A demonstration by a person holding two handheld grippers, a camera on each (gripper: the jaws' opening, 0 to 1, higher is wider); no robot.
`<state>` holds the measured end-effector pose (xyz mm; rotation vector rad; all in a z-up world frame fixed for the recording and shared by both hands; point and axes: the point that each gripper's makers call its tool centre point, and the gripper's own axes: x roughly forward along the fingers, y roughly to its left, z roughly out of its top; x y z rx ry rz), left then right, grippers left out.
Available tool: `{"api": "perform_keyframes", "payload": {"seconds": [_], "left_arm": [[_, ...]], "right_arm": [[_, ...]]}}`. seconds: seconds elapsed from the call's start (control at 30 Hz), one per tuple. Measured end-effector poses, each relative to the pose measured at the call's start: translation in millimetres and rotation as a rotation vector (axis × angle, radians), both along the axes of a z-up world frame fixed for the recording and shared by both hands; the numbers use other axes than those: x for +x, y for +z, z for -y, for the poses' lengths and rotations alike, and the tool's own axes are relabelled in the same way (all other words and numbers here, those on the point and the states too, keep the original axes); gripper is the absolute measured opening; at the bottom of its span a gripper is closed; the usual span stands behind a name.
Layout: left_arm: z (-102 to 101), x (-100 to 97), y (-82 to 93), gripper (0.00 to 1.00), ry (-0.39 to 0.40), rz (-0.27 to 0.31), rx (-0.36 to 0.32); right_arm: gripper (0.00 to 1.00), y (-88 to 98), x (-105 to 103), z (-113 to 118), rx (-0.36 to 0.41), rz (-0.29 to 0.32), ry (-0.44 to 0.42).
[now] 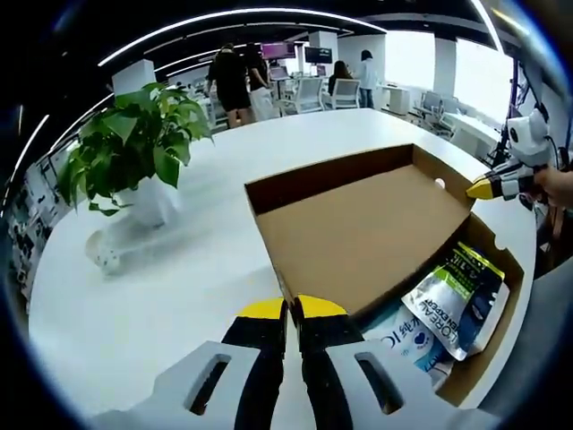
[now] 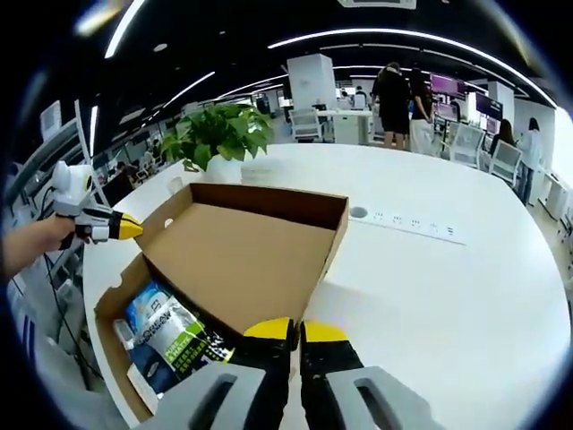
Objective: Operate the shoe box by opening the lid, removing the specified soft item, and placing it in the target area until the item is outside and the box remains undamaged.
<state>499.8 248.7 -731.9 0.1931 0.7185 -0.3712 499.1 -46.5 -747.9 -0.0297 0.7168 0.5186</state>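
We see brown cardboard shoe box (image 1: 376,237) on white round worktop (image 1: 161,296), lid flipped open. Blue-and-white soft pouches (image 1: 448,300) lie inside box base. Left claw (image 1: 292,309): yellow-tipped jaws pressed together, empty, at lid edge. Right claw (image 2: 295,331): jaws together, empty, at opposite box edge. Green potted plant (image 1: 134,148) stands well apart from box.

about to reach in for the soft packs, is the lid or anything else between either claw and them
Nothing visible does. The lid is folded back, leaving the soft packs uncovered in the box. The left claw and right claw are both shut at opposite lid edges.
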Motion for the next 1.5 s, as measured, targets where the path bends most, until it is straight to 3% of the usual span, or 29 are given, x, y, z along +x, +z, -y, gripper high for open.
{"api": "perform_keyframes", "payload": {"seconds": [0.67,0.93,1.5], "left_arm": [[-0.4,13.3,-14.7,0.03,-0.014,-0.04,0.037],[-1.2,16.5,-17.2,0.03,0.006,-0.055,0.02],[-0.5,11.1,-15.5,0.04,0.011,-0.047,0.046]], "right_arm": [[0.0,-7.9,7.3,0.3,-0.008,-0.01,-0.005],[0.0,-10.6,8.9,-0.5,-0.016,-0.008,0.004],[0.0,-8.5,7.1,-0.7,-0.009,0.007,0.015]]}}
